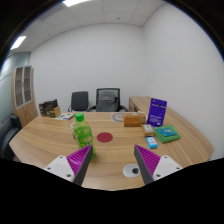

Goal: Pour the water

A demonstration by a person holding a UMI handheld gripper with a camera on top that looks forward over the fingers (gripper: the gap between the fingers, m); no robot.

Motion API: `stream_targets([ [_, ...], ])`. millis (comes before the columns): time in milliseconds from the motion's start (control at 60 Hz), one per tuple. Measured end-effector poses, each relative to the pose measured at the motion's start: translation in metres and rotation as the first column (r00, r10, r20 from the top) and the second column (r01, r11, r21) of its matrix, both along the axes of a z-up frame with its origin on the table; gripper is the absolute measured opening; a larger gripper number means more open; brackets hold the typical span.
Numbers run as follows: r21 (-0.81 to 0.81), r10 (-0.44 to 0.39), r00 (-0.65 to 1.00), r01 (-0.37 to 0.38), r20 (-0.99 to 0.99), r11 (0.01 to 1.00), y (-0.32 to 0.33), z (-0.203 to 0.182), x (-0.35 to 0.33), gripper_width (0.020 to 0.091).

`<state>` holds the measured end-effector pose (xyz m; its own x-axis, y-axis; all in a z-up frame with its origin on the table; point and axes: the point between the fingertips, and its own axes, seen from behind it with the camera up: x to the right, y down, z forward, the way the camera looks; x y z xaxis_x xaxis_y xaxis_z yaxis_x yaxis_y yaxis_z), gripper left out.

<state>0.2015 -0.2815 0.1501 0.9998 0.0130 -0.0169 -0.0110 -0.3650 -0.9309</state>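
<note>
A green plastic bottle [81, 129] with a green cap stands upright on the wooden table [60, 140], just beyond my left finger. A red round coaster [105, 137] lies flat on the table ahead, past the gap between the fingers. A small white round object with a dark centre [131, 171] rests on the table near my right finger. My gripper [113, 162] is open, its purple pads [82, 158] spread wide with only bare tabletop between them.
To the right are a purple box [157, 114], a teal item [166, 133] and a small blue box [152, 143]. A brown box [133, 120] sits further back. Two office chairs [107, 99] stand behind the table, a cabinet [24, 92] at the left wall.
</note>
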Motion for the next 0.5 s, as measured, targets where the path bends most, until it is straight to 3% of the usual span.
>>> stream_targets([
  [83, 0.005, 0.096, 0.995, -0.096, -0.017, 0.995, 0.003, -0.018, -0.044, 0.0851],
  [100, 0.008, 0.117, 0.993, -0.117, -0.01, 0.993, 0.001, -0.008, -0.041, 0.0851],
  [117, 0.02, 0.128, 0.992, -0.128, -0.007, 0.992, 0.009, -0.026, -0.059, 0.0854],
  [200, 0.023, 0.16, 0.987, -0.16, 0.0, 0.987, 0.025, -0.046, -0.089, 0.0864],
  [500, 0.095, 0.086, 0.996, -0.087, 0.014, 0.992, 0.124, -0.069, -0.114, 0.0859],
])
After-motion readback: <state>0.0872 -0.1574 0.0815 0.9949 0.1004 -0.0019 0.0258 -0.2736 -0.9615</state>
